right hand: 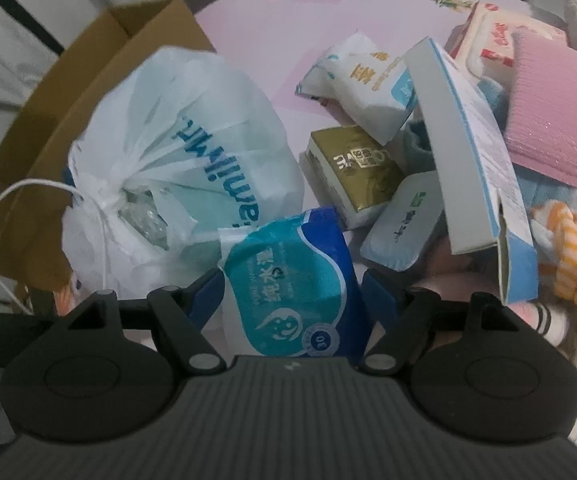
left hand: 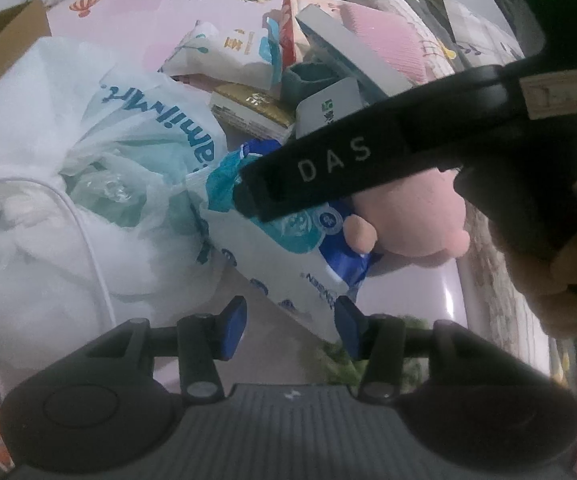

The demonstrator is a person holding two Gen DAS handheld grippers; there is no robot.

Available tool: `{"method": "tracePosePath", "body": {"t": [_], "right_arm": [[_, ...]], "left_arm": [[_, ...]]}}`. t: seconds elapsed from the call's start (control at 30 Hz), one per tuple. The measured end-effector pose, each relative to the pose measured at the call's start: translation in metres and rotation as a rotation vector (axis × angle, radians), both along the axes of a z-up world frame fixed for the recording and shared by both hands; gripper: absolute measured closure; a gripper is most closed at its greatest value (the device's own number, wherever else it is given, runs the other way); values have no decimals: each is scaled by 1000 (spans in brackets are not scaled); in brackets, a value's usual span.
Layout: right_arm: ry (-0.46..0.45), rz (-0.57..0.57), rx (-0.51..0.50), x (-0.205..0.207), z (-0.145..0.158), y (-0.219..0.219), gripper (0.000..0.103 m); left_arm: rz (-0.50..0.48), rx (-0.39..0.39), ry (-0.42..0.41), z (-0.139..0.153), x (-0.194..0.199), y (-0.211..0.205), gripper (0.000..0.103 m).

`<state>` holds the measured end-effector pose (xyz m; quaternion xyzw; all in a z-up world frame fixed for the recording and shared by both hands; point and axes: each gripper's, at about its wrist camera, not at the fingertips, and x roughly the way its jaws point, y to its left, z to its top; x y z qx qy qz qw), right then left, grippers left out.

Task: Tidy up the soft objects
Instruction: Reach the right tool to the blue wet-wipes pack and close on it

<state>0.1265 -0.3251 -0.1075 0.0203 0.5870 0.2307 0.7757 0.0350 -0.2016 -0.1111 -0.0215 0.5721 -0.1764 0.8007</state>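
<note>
A blue and teal wipes pack [right hand: 292, 280] leans against a tied white plastic bag [right hand: 192, 152] on the pink mat. My right gripper [right hand: 294, 296] straddles the pack, and both blue pads touch its sides. In the left wrist view one black finger [left hand: 328, 164] of that gripper crosses above the wipes pack [left hand: 308, 236], held by a hand [left hand: 548, 280]. A pink plush toy [left hand: 420, 216] lies just behind the pack. My left gripper [left hand: 290, 320] stands part open with nothing between its pads, just short of the pack's white end.
A cardboard box [right hand: 48, 120] stands left of the bag. A gold pack [right hand: 352, 168], a white tissue pack [right hand: 364, 80], a white and blue carton [right hand: 476, 148], a pink cushion [right hand: 560, 120] and an orange striped plush [right hand: 576, 256] crowd the right. A white cable [left hand: 88, 232] crosses the bag.
</note>
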Motion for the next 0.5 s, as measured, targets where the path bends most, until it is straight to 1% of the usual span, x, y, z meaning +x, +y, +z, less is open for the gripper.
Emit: {"method": "tracePosePath", "body": {"t": [0.03, 0.1, 0.13, 0.3, 0.43, 0.47, 0.5], "right_arm": [[13, 16, -6, 3, -1, 2, 23], [36, 47, -8, 8, -5, 6, 15], [53, 69, -12, 11, -7, 8, 14], [122, 155, -35, 24, -23, 22, 2], [182, 181, -46, 29, -40, 27, 2], [192, 184, -38, 28, -42, 27, 4], [196, 184, -26, 26, -42, 25, 9]], "left_arm": [[-3, -4, 0, -1, 1, 0, 54], [-18, -2, -3, -5, 4, -3, 54], [-24, -1, -4, -5, 4, -4, 54], [-29, -7, -10, -11, 10, -8, 48], [-12, -3, -14, -15, 16, -11, 41], [-7, -7, -11, -16, 18, -11, 41], [-4, -12, -2, -17, 19, -11, 40]]}}
